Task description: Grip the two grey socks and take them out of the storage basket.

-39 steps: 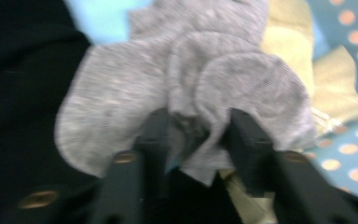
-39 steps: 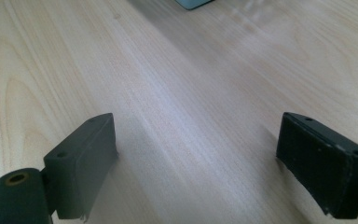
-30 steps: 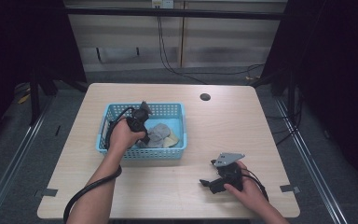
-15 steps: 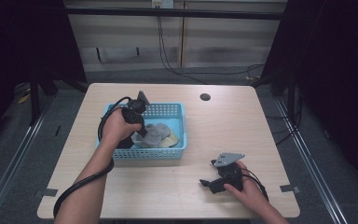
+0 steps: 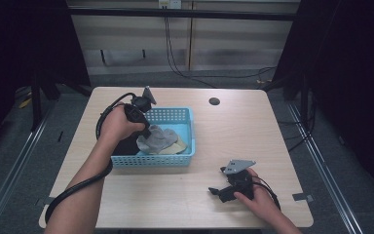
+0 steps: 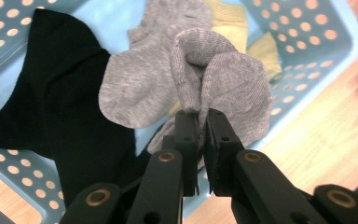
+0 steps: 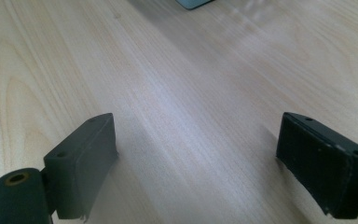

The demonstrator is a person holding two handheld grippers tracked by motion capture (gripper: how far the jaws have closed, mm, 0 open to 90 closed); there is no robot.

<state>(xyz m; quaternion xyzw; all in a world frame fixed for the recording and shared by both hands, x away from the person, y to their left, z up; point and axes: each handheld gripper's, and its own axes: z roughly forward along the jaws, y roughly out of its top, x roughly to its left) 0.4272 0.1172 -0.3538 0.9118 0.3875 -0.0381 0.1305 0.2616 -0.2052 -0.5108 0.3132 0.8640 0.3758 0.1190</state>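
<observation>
Pale wood table (image 5: pixel 185 204), dark room. Left gripper (image 6: pixel 200 123) clamped on a fold of soft grey knit sock (image 6: pixel 223 79) above perforated blue plastic basket (image 5: pixel 187 157); light, limp, pinch bunched fabric. Right gripper (image 7: pixel 196 154) spread apart, empty.

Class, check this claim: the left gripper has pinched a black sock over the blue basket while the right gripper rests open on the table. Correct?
Not quite. The left gripper pinches a grey sock, as the left gripper view shows; the black sock lies in the blue basket. The right gripper is open on the table.

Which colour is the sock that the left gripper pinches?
Grey sock, clearest in the left gripper view.
</observation>
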